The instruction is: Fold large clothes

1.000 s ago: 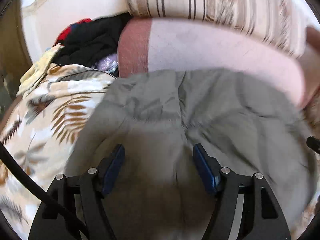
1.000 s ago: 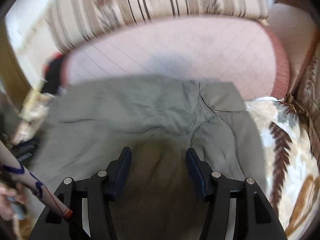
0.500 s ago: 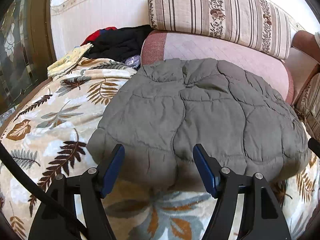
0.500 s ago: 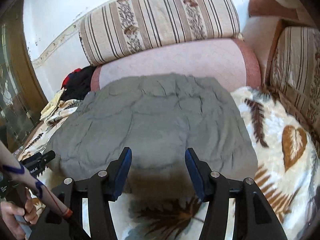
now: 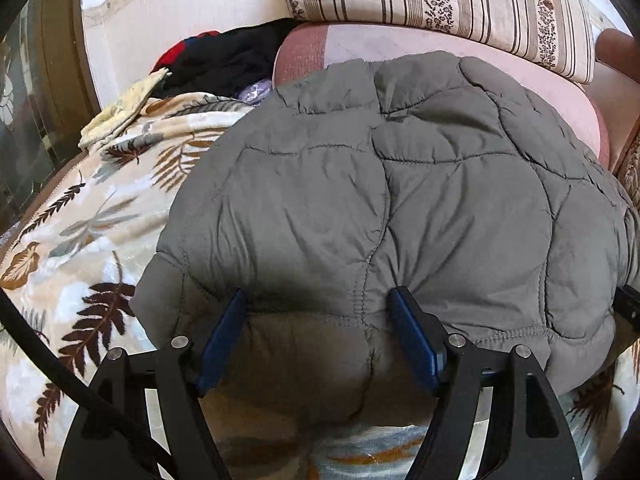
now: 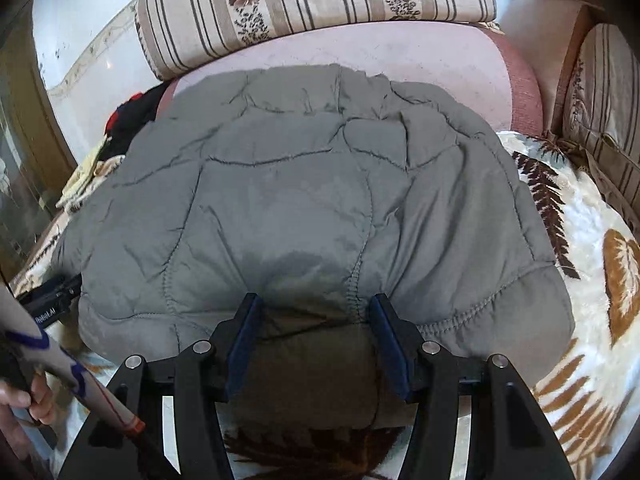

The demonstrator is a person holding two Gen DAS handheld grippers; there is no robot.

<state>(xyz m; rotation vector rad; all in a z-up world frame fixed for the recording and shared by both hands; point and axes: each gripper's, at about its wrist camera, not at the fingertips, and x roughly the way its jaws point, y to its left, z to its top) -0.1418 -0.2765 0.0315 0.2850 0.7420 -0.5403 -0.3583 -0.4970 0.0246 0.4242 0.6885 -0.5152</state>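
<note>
Left wrist view: my left tongs (image 5: pixel 318 322) sit low in the centre of the frame, spread wide, the blue pads (image 5: pixel 224 336) flanking the near hem of the grey quilted jacket (image 5: pixel 400 184); the jaws have just been opening further, with the padded edge between them, and I read the pads as beside the cloth, not biting it; the jacket fills the middle and right of the frame, lying on the leaf-print blanket (image 5: pixel 80 232), its far edge up against the pink bolster (image 5: pixel 520 76) under the striped cushion (image 5: pixel 440 4); a dark heap of clothes (image 5: pixel 224 64) lies at upper left, apart from it.

Right wrist view: my right tongs (image 6: pixel 314 316) also stand spread at lower centre; the hem bulges between the pads, but I cannot say they press it; the jacket spans the frame centre, blanket showing at right; the left tongs' tip peeks out at the left edge beside the jacket.

Handling, my guess: soft, puffy, light for its bulk; slick shell, springy fill, likely to unfold itself; best taken at the stitched hem or corners, both layers together, a deep bite.
</note>
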